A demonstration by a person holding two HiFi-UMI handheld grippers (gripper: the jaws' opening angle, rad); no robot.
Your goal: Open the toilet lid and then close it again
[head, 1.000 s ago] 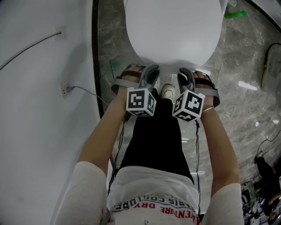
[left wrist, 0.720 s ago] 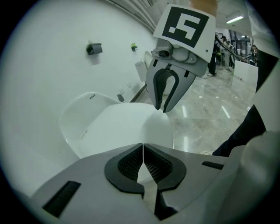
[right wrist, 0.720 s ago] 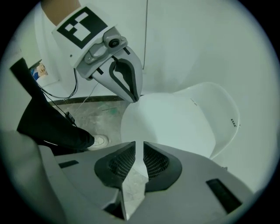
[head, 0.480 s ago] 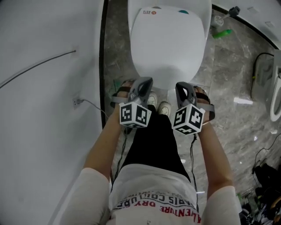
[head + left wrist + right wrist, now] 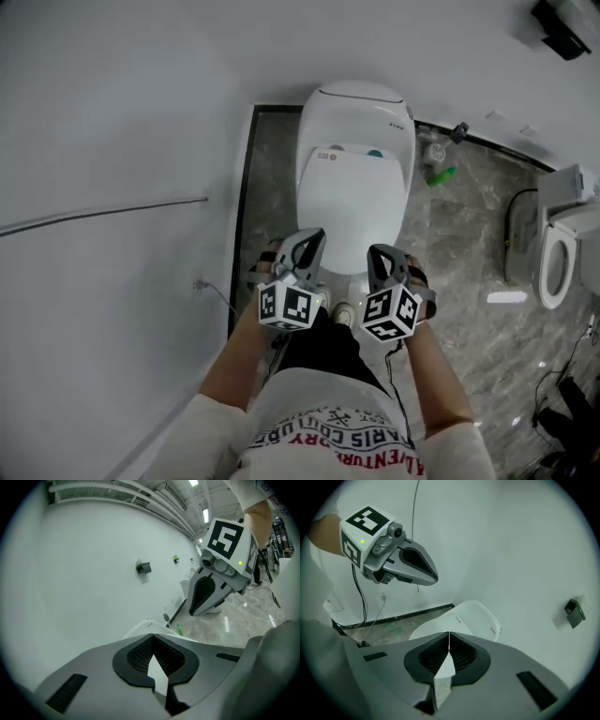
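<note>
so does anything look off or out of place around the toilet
Nothing looks damaged or spilled. The toilet sits straight with its lid down flat. The only stray item is a small green thing, maybe a bottle, lying on its side on the floor just right of the toilet.

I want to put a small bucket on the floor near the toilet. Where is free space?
The widest bare floor lies right of the toilet, up to the second toilet. Near the back wall a green bottle crowds it. The strip left of the toilet, by the wall, is narrow, with a cable at its near end.
</note>
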